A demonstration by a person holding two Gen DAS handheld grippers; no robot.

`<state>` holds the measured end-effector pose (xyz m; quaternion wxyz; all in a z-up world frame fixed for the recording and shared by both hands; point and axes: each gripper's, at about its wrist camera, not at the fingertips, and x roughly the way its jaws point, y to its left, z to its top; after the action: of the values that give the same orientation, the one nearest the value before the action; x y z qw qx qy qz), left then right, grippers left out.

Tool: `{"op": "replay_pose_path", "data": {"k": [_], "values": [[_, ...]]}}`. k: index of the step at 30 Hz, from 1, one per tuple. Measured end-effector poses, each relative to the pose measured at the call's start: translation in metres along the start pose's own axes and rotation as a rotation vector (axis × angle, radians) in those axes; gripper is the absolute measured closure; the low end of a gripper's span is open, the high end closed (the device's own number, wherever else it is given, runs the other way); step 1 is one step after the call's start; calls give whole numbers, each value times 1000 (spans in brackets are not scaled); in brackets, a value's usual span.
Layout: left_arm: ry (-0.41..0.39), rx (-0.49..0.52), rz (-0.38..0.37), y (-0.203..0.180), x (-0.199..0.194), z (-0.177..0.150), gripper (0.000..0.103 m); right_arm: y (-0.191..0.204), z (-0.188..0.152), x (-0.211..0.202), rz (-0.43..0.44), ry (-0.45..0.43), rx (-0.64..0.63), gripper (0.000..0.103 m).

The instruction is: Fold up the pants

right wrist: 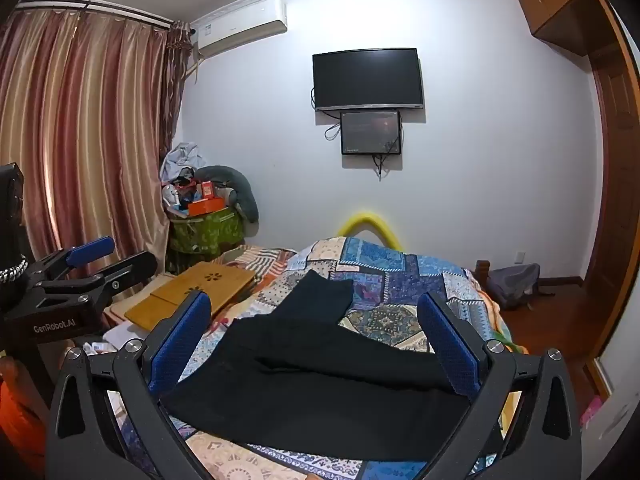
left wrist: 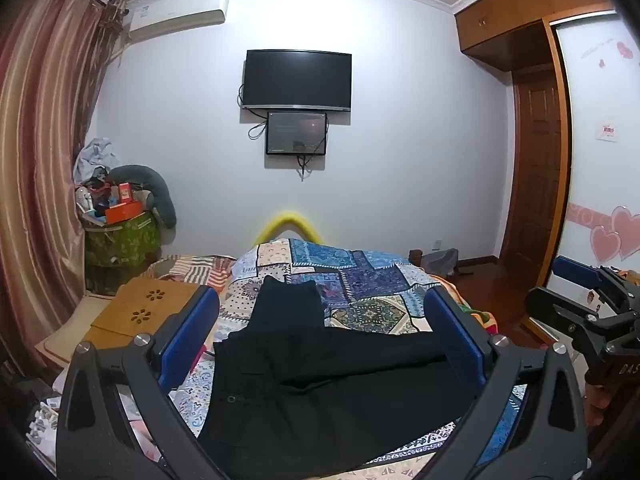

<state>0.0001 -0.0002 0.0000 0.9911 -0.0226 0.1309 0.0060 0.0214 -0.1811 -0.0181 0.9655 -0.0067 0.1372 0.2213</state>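
pants (left wrist: 320, 384) near hem cut off | left gripper (left wrist: 320, 336) jaws apart

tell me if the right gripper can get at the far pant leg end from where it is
Probably yes. The right gripper is open and empty above the black pants, and the far leg end lies flat on the patchwork quilt with nothing between.

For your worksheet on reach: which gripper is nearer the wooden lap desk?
Left. The left gripper is over the pants on the side nearest the lap desk; the right gripper is farther across.
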Motion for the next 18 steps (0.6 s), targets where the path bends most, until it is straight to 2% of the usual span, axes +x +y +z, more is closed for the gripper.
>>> {"op": "replay_pose_path", "data": {"k": [3, 4, 7, 9, 11, 12, 18], "values": [[0, 5, 8, 0, 1, 0, 0, 0, 1, 0, 4, -3, 7, 0], [27, 24, 7, -7, 9, 1, 0, 0, 1, 0, 4, -3, 8, 0], [36, 26, -4, -6, 23, 3, 0, 0, 1, -2, 2, -5, 3, 0], [-11, 33, -9, -5, 10, -2, 0, 1, 1, -3, 2, -5, 1, 0], [-19, 45, -10, -13, 3, -6, 0, 0, 1, 1, 1, 2, 5, 0], [-31, 32, -16, -5, -2, -7, 0, 0, 1, 1, 2, 2, 5, 0], [-24, 25, -18, -3, -3, -5, 0, -2, 4, -5, -10, -6, 2, 0]]}}
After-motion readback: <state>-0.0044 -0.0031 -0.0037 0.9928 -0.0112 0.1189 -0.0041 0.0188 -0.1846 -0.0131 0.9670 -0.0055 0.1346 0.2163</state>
